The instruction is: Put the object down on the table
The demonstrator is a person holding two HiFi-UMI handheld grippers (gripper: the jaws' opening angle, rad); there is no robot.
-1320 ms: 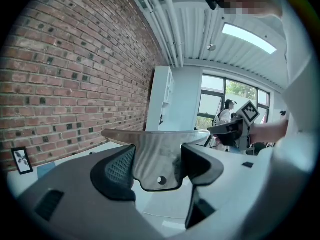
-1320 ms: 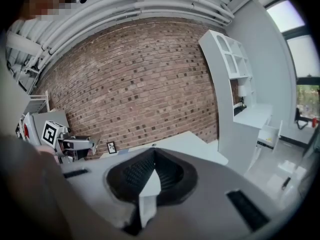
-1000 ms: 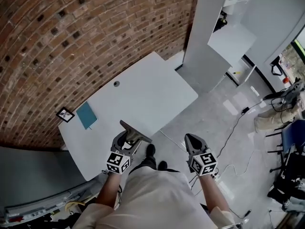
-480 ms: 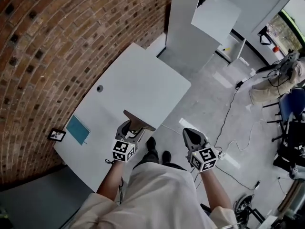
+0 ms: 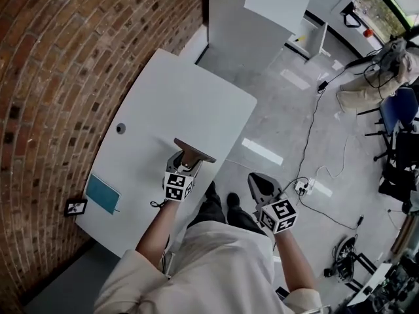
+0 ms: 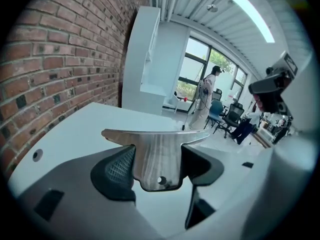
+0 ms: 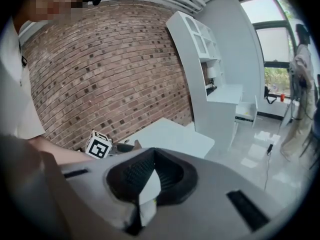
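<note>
- Brick wall [image 5: 65,77] runs along the far side of a white tabletop [image 5: 196,97] in the head view. The left hand-held gripper [image 5: 185,161] hangs over the tabletop's near edge with a flat metal piece [image 5: 194,150] in its jaws. The right hand-held gripper [image 5: 260,183] is off to the side, above the grey floor [image 5: 288,123] and well apart from the tabletop. A teal pad [image 5: 103,193] lies near the tabletop's left end.
- Left gripper view: the jaws stand wide, each pad pressed against a side of the metal piece's [image 6: 157,151] stem. Its broad blade spreads past the fingertips, and a small hole shows near its lower end. White tabletop lies beyond and below. This view confirms the grip, which the head view shows only from above. Neither view settles whether the blade touches the surface.
- Right gripper view: the jaws are closed together with nothing between them. The left gripper's marker cube [image 7: 98,145] shows at the tabletop's edge.
- Judged from this, the setting-down is not done. Lowering the piece onto the tabletop and opening the left jaws remain.
</note>
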